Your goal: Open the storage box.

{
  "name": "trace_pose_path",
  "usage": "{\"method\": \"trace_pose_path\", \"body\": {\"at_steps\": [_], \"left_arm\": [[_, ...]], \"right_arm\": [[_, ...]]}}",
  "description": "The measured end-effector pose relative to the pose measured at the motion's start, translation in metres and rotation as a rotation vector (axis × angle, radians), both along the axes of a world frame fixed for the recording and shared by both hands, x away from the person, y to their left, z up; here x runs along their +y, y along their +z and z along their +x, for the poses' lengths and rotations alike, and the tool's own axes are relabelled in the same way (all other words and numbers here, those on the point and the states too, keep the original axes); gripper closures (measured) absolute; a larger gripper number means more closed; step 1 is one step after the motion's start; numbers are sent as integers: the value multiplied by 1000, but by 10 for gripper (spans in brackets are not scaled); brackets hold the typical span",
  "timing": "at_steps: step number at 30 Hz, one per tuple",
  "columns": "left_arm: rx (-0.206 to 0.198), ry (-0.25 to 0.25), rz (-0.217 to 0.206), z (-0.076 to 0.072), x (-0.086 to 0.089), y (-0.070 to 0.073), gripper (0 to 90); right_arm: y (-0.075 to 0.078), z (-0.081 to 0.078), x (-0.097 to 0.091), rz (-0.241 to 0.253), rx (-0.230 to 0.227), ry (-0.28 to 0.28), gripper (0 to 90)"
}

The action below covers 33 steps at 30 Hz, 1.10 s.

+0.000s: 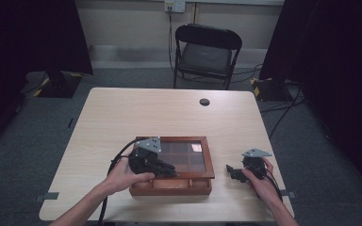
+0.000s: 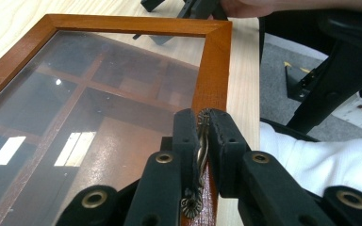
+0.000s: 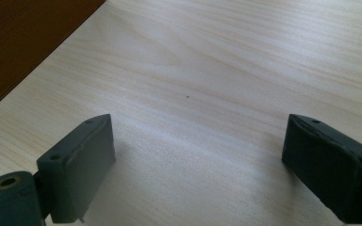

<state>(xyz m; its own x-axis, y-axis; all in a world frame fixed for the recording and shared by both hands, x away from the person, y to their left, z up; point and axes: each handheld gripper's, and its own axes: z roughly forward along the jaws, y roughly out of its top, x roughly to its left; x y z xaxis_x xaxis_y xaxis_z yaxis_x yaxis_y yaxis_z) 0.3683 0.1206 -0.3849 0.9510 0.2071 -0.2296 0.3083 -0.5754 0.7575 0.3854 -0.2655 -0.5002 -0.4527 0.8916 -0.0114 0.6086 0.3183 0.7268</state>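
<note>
Wooden display box (image 1: 206,162) with glass lid (image 2: 75,117) sits at the table's (image 1: 122,117) near edge. Left gripper (image 2: 202,141) pinches the brass handle (image 2: 201,155) on the lid's front frame. Right gripper (image 3: 198,160), jaws spread wide, rests on the table just right of the box.

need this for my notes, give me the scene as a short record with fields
box: wooden box with a glass lid, near the table's front edge
left gripper: left gripper shut on the lid's small metal handle
right gripper: right gripper open, above bare table right of the box
behind table: folding chair
</note>
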Motion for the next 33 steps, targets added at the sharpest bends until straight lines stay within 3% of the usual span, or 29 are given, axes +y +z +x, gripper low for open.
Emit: {"method": "trace_pose_path", "body": {"at_steps": [7, 20, 23, 33], "left_arm": [[-1, 6, -23, 4, 2, 9, 819], [8, -7, -8, 12, 2, 19, 819], [16, -5, -25, 15, 3, 23, 820], [15, -25, 7, 22, 1, 33, 820]], "right_arm": [[0, 0, 0, 1, 0, 2, 91], [0, 0, 0, 1, 0, 2, 91], [0, 0, 0, 1, 1, 2, 91], [0, 0, 0, 1, 1, 2, 91]]}}
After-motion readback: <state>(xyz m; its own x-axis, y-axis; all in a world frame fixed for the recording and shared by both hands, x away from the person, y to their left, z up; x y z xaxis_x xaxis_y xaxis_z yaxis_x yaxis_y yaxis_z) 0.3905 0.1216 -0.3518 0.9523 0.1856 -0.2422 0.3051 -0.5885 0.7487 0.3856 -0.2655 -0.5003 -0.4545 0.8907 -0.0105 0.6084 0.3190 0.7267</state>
